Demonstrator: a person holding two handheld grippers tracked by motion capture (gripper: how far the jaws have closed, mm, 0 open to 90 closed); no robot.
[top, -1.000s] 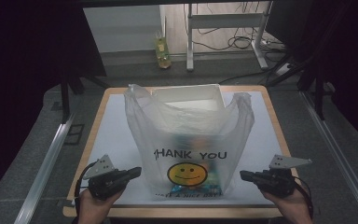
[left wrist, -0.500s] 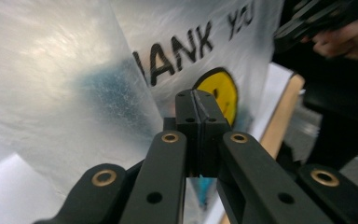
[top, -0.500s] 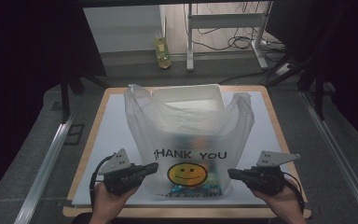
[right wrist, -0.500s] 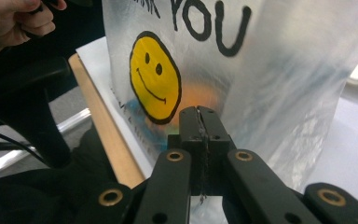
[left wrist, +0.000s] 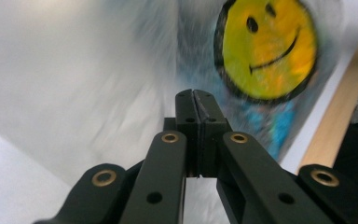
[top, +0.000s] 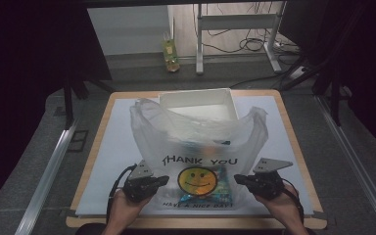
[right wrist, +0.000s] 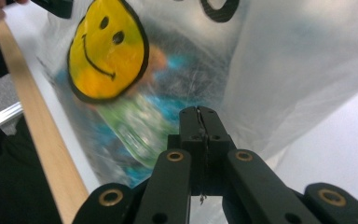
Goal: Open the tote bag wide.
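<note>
Your plastic bag (top: 196,142) with the yellow smiley face (top: 197,179) lies spread on the worktop (top: 293,127), its open mouth just before the white bin (top: 198,103). Your left gripper (top: 164,180) sits at the bag's near left corner, fingers (left wrist: 186,109) pressed together on nothing, tips aimed at the smiley. Your right gripper (top: 237,179) sits at the bag's near right corner, fingers (right wrist: 209,122) likewise pressed together and empty. Colourful packets (right wrist: 140,126) show through the bag below the smiley.

Whatever's inside the plastic bag (top: 196,147) is just a blue-green blur through the film, can't tell what it is. Bag also hides the near wall of the white bin (top: 198,100).
</note>
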